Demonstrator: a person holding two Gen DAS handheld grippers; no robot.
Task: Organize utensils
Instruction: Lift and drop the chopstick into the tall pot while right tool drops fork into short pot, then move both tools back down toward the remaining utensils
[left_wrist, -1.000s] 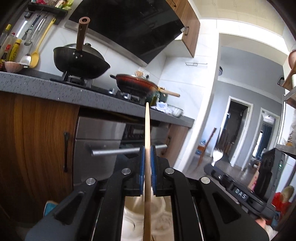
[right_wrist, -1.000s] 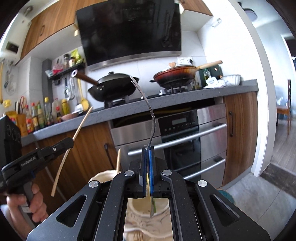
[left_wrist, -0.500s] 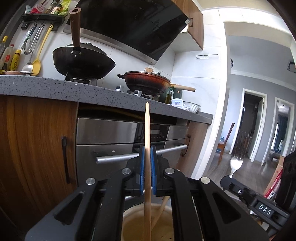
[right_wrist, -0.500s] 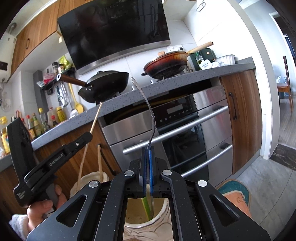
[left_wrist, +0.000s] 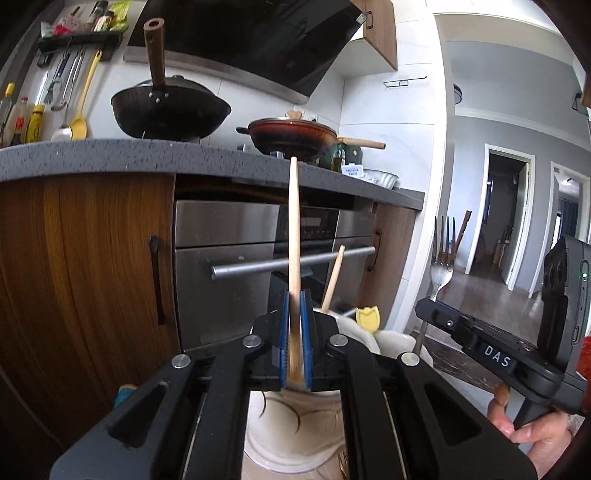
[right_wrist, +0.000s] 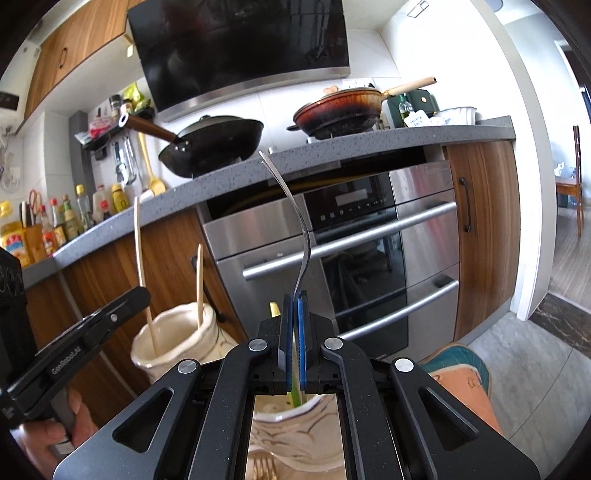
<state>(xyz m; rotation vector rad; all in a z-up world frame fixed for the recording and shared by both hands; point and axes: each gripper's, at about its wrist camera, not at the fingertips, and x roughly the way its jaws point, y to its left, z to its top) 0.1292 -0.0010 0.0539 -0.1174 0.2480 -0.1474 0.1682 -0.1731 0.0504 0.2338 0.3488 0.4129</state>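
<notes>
My left gripper (left_wrist: 294, 295) is shut on a wooden chopstick (left_wrist: 294, 221) that stands upright over a cream ceramic holder (left_wrist: 291, 424). Another chopstick (left_wrist: 333, 277) and a yellow-tipped utensil (left_wrist: 367, 318) stand in the holders behind. My right gripper (right_wrist: 294, 299) is shut on a metal fork (right_wrist: 295, 229), handle down into a second cream holder (right_wrist: 295, 424) that holds a green utensil (right_wrist: 295, 397). The right wrist view shows the left gripper (right_wrist: 142, 291) lowering its chopstick (right_wrist: 142, 266) into the left holder (right_wrist: 177, 339). The fork also shows in the left wrist view (left_wrist: 441, 258).
A grey countertop (right_wrist: 332, 155) runs behind with a black wok (right_wrist: 218, 146) and a red pan (right_wrist: 340, 110). A steel oven with bar handles (right_wrist: 351, 243) is straight ahead, wooden cabinets (left_wrist: 85, 277) beside it. Sauce bottles (right_wrist: 55, 218) stand at the left. A mat (right_wrist: 458, 373) lies on the floor.
Both grippers have moved down toward the holders. The chopstick's lower end now reaches into the left holder and the fork's handle into the right one.
</notes>
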